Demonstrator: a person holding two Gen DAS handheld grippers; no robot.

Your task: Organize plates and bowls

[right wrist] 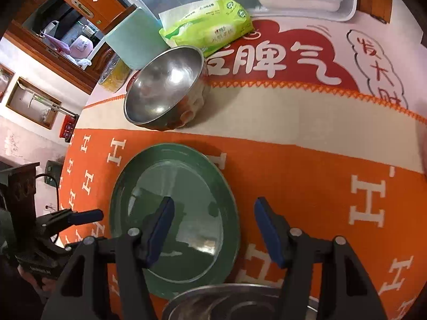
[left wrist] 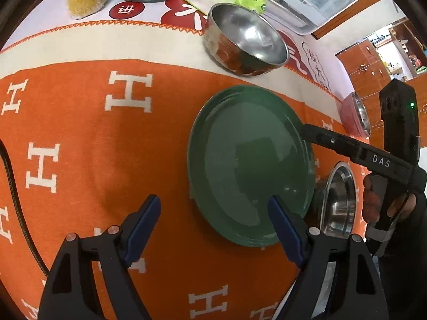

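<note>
Two tools hang over one green plate, which lies flat on the orange cloth, toward the near edge of the table. The left tool is open and empty, the plate under its right finger. The right tool is also open, empty and straddles the plate's right rim, so I judge it better placed. A steel bowl stands behind the plate.

The right gripper is pointing down at an orange cloth, its jaws standing apart with nothing between them. One blue pad is hanging over a green plate. A steel bowl is sitting beyond the plate. The left gripper is showing at the left edge.
</note>
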